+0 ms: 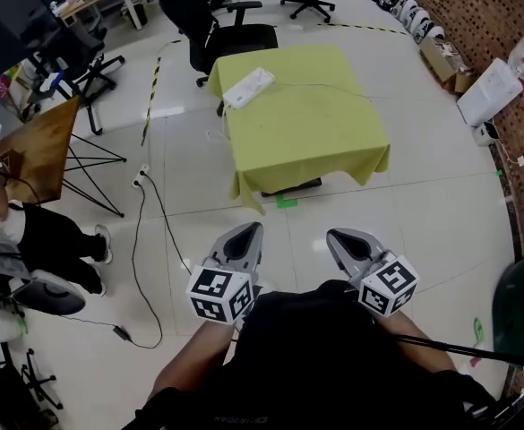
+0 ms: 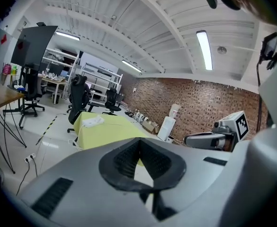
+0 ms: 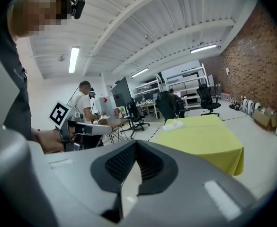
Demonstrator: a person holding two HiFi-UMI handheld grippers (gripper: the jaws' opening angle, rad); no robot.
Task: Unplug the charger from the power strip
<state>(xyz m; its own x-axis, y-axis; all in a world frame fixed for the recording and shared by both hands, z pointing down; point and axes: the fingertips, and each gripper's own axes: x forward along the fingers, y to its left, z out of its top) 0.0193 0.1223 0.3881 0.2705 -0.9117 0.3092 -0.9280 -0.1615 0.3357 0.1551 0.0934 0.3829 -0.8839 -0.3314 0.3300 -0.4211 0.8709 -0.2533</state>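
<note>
– where's the power strip point(image 1: 248, 88) they're after?
– on the yellow-covered counter point(image 1: 315, 128), near its far left corner, lying slantwise. the charger should be plugged into it, but from here it's too small to tell apart from the white strip.
– and the tongs?
– both are held low, close to the person point(image 1: 333, 365), well apart from the counter. the left tongs point(image 1: 246, 233) are pressed together with nothing in them. the right tongs point(image 1: 344, 238) are closed and empty too.
– why closed?
– my guess is there's nothing within reach to grab. the person stands on the floor point(image 1: 423, 231) short of the counter's near edge, so the tongs are just carried pointing toward it.
– so the unplugging hasn't begun?
– not that i can see. they'd need to get to that far left corner. then probably one pair pins the strip while the other pulls the charger.
</note>
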